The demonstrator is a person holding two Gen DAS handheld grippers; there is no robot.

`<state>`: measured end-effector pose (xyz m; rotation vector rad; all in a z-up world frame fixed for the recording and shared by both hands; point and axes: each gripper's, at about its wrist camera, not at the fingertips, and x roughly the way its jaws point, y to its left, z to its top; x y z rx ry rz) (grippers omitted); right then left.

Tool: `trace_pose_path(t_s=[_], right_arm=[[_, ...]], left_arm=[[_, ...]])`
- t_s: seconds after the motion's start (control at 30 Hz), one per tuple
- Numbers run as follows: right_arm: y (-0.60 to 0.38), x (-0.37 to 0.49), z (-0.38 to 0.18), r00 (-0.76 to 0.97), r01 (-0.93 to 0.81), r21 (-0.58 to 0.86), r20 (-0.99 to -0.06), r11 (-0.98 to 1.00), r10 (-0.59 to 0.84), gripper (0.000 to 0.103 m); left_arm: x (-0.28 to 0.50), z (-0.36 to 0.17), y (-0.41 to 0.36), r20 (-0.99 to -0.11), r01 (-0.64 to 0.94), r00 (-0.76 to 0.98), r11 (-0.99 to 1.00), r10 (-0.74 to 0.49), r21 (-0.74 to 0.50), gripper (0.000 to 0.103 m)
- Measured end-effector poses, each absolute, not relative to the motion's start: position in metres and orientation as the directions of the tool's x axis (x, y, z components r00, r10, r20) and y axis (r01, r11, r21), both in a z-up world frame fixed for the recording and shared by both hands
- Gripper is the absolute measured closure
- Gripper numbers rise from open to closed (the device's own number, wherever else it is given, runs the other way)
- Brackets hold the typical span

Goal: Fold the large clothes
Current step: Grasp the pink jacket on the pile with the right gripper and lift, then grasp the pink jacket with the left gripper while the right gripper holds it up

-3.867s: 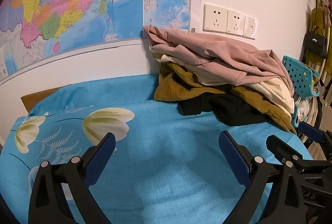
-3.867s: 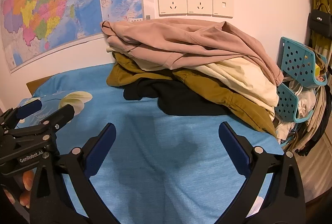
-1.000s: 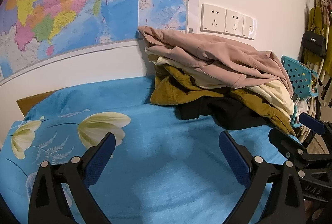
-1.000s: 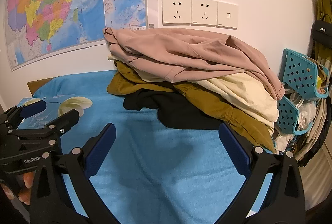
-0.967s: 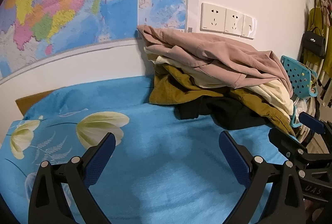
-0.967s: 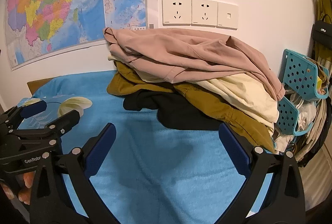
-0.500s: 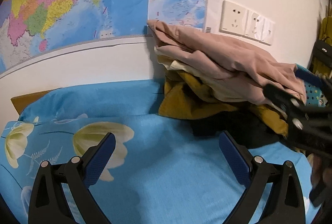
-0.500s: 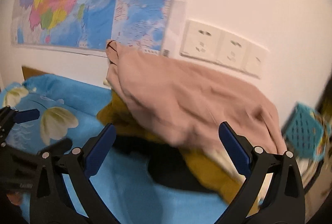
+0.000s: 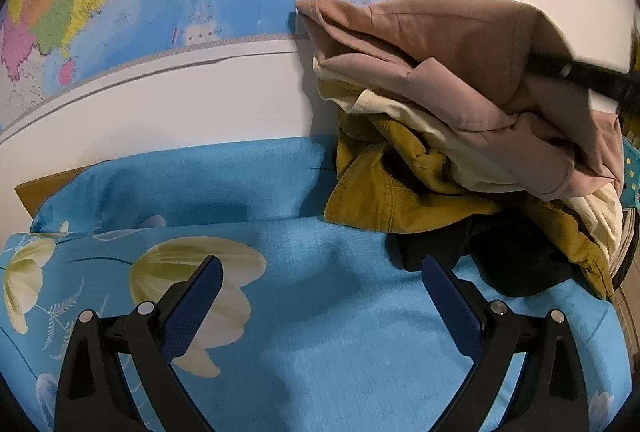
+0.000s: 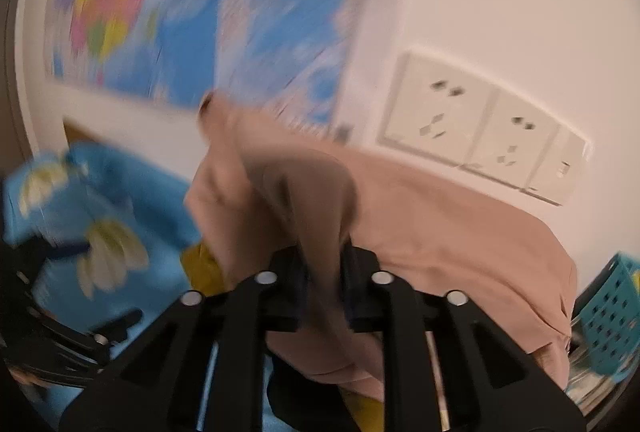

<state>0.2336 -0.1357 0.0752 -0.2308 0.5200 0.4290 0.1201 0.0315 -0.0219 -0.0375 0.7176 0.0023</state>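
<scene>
Dusty-pink fabric garment (image 10: 420, 216), topmost on the clothes heap (image 9: 460, 167) at right of frame, is pinched at lower centre by the right gripper (image 10: 324, 284), whose jaws were just closing. Left gripper (image 9: 320, 296) is held apart over blue floral bedsheet (image 9: 320, 352).

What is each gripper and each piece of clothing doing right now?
Right gripper: jaws just closed, pinching a fold of the pink garment.
Left gripper: open, empty, over the blue sheet.
Pink garment: top of the pile, gripped.
Cream garment: crumpled beneath it.
Mustard garment: crumpled, lower.
Black garment: bottom, on the sheet.
</scene>
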Motion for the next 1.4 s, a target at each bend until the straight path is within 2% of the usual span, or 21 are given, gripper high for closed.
trace_pose_path(t_s=[0.03, 0.07, 0.1, 0.13, 0.17, 0.33, 0.37, 0.4, 0.43, 0.6, 0.73, 0.87, 0.97, 1.2, 1.33, 1.37, 1.4], right_arm=[[-0.139, 0.238, 0.075, 0.764, -0.465, -0.066, -0.533, 0.883, 0.363, 0.089], [-0.138, 0.243, 0.071, 0.751, -0.467, -0.07, -0.558, 0.881, 0.353, 0.08], [-0.131, 0.246, 0.066, 0.754, -0.459, -0.116, -0.575, 0.881, 0.318, 0.055], [-0.123, 0.246, 0.06, 0.77, -0.449, -0.175, -0.573, 0.876, 0.28, 0.046], [-0.116, 0.246, 0.056, 0.777, -0.449, -0.21, -0.571, 0.869, 0.263, 0.043], [-0.101, 0.257, 0.05, 0.792, -0.452, -0.281, -0.564, 0.847, 0.235, 0.049], [-0.101, 0.26, 0.05, 0.771, -0.48, -0.271, -0.584, 0.835, 0.254, 0.067], [-0.102, 0.262, 0.053, 0.747, -0.506, -0.242, -0.603, 0.828, 0.28, 0.096], [-0.103, 0.265, 0.057, 0.742, -0.509, -0.233, -0.607, 0.829, 0.285, 0.098], [-0.144, 0.245, 0.133, 0.79, -0.489, -0.128, -0.483, 0.863, 0.377, 0.098], [-0.193, 0.231, 0.193, 0.825, -0.455, -0.038, -0.395, 0.89, 0.405, 0.098], [-0.23, 0.223, 0.235, 0.845, -0.42, 0.024, -0.354, 0.907, 0.401, 0.098], [-0.244, 0.21, 0.254, 0.857, -0.412, 0.057, -0.314, 0.909, 0.408, 0.098], [-0.264, 0.179, 0.283, 0.876, -0.413, 0.072, -0.24, 0.908, 0.417, 0.098], [-0.266, 0.156, 0.305, 0.888, -0.417, 0.043, -0.194, 0.908, 0.417, 0.099], [-0.267, 0.151, 0.309, 0.891, -0.415, 0.038, -0.185, 0.909, 0.415, 0.099], [-0.269, 0.145, 0.313, 0.893, -0.415, 0.037, -0.173, 0.909, 0.415, 0.099]], left_arm=[[0.122, -0.022, 0.031, -0.658, -0.014, 0.753, 0.999, -0.011, -0.032, 0.007], [0.123, -0.023, 0.031, -0.659, -0.014, 0.752, 0.999, -0.01, -0.032, 0.007], [0.124, -0.023, 0.031, -0.657, -0.012, 0.754, 0.999, -0.012, -0.033, 0.007], [0.125, -0.023, 0.031, -0.655, -0.01, 0.756, 0.999, -0.013, -0.032, 0.007], [0.126, -0.022, 0.03, -0.654, -0.01, 0.756, 0.999, -0.012, -0.03, 0.007], [0.129, -0.023, 0.034, -0.655, -0.016, 0.756, 0.999, -0.012, -0.036, 0.007], [0.13, -0.023, 0.033, -0.656, -0.015, 0.755, 0.999, -0.012, -0.036, 0.007], [0.132, -0.023, 0.033, -0.657, -0.016, 0.753, 0.999, -0.01, -0.033, 0.007], [0.132, -0.022, 0.034, -0.655, -0.015, 0.755, 0.999, -0.009, -0.031, 0.007], [0.135, -0.014, 0.03, -0.626, 0.025, 0.779, 0.999, -0.039, -0.032, 0.007], [0.138, 0.001, 0.02, -0.576, 0.119, 0.808, 0.991, -0.127, -0.052, 0.007], [0.138, 0.013, 0.009, -0.515, 0.221, 0.823, 0.97, -0.24, -0.097, 0.007], [0.139, 0.009, -0.005, -0.48, 0.342, 0.782, 0.918, -0.396, -0.201, 0.007], [0.152, 0.013, -0.038, -0.439, 0.401, 0.775, 0.891, -0.454, -0.214, 0.007], [0.161, 0.031, -0.061, -0.405, 0.446, 0.789, 0.884, -0.462, -0.141, 0.007], [0.168, 0.034, -0.067, -0.404, 0.482, 0.767, 0.863, -0.499, -0.151, 0.018], [0.174, 0.035, -0.069, -0.403, 0.495, 0.758, 0.855, -0.513, -0.156, 0.047]])
